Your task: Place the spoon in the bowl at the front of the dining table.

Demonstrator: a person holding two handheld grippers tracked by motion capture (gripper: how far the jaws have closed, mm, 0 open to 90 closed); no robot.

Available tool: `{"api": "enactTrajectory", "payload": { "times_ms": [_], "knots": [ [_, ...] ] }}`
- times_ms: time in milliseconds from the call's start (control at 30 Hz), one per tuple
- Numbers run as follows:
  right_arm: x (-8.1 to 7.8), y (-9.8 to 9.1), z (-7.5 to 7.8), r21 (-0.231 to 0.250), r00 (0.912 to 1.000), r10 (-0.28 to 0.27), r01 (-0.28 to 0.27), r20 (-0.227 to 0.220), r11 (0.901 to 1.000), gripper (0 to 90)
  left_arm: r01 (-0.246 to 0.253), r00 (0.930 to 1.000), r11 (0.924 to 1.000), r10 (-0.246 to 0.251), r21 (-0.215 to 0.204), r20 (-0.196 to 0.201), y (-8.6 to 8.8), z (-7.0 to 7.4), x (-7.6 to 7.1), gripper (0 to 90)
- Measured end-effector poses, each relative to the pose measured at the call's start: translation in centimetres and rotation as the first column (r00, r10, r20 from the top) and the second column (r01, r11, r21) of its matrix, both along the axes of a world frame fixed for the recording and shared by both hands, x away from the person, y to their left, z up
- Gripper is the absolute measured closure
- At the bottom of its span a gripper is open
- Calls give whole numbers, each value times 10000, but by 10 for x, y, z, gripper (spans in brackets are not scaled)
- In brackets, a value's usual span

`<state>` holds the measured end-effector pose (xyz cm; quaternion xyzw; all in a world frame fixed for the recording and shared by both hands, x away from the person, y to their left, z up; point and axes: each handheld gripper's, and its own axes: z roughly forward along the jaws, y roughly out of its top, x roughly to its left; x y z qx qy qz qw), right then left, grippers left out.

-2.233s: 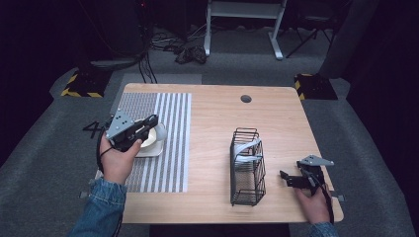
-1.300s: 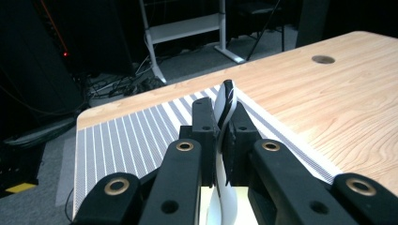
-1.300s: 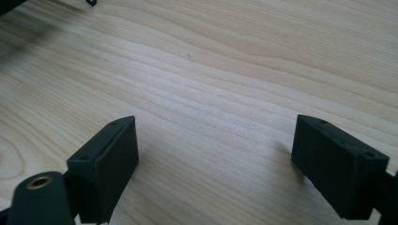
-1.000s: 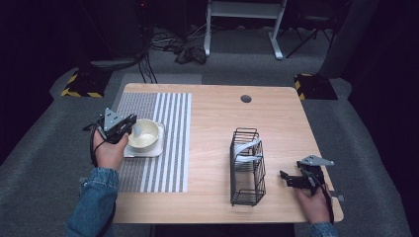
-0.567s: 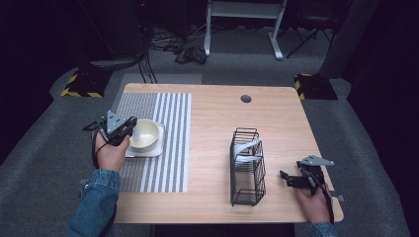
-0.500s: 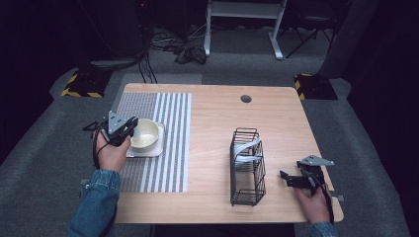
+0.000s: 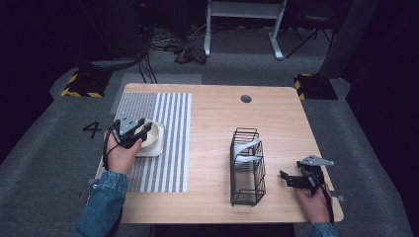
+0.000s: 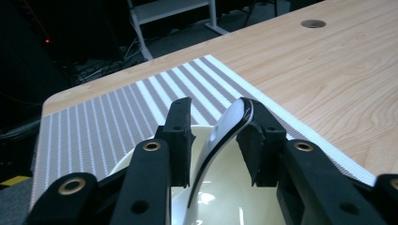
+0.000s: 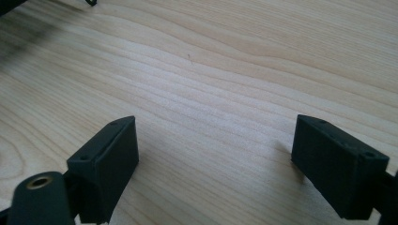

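The bowl (image 7: 149, 139) sits on the striped mat (image 7: 163, 148) at the table's (image 7: 212, 123) left side, upright, on what looks like a pale square plate under it. In the left gripper view the bowl's white rim (image 8: 225, 136) rises between the two black jaws, thin and curved, leaning against the right-hand pad (image 8: 256, 140) while a clear gap stands between it and the left-hand pad (image 8: 180, 136). The left gripper (image 7: 132, 132) has just been opening its jaws; they are now partly apart with the rim between them, and the pads no longer clamp it. The glossy inside of the bowl shows below the jaws. In the high view the left hand (image 7: 120, 154) reaches in from the bottom left, a denim sleeve (image 7: 101, 202) behind it, with the gripper at the bowl's near left edge.

Right of the mat the bare wood runs to a black wire rack (image 7: 247, 165) that stands near the front edge and holds one pale dish (image 7: 245, 153) upright in its slots. A round dark grommet (image 7: 245, 98) sits in the tabletop near the far edge.

The right gripper (image 7: 291, 178) lies low by the table's front right corner, just right of the rack and apart from it, held by the right hand (image 7: 314, 200). Its jaws stand wide apart over bare wood with nothing between them
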<state>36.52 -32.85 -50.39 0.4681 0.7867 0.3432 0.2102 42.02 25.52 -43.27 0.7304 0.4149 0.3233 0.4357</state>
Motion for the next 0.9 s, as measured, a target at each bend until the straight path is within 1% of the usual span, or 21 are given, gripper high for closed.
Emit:
{"api": "enactTrajectory", "payload": {
  "times_ms": [67,167,200,367,567,767,900],
  "knots": [
    [0,0,0,0,10000,-3,3,0,10000,150,79,9999,10000,-78,24,-70,-4,-1,0,641],
    [0,0,0,-1,10000,0,0,2,10000,150,241,9995,9997,-242,-50,-207,-11,-3,1,638],
    [0,0,0,-2,10000,0,0,2,10000,150,241,9995,9997,-242,-50,-207,-11,-3,1,637],
    [0,0,0,0,10000,-1,1,0,10000,150,518,9980,9987,-517,27,-359,-20,-7,1,638],
    [0,0,0,-16,10000,4,-4,6,10000,150,678,9969,9977,-680,-61,-386,-26,-10,0,641],
    [0,0,0,-5,10000,-4,4,6,10000,149,752,9954,9970,-762,-196,-574,-30,-16,0,639],
    [0,0,0,-7,10000,-2,2,6,10000,149,812,9943,9966,-821,-167,-679,-33,-19,0,627]
  ]
}}
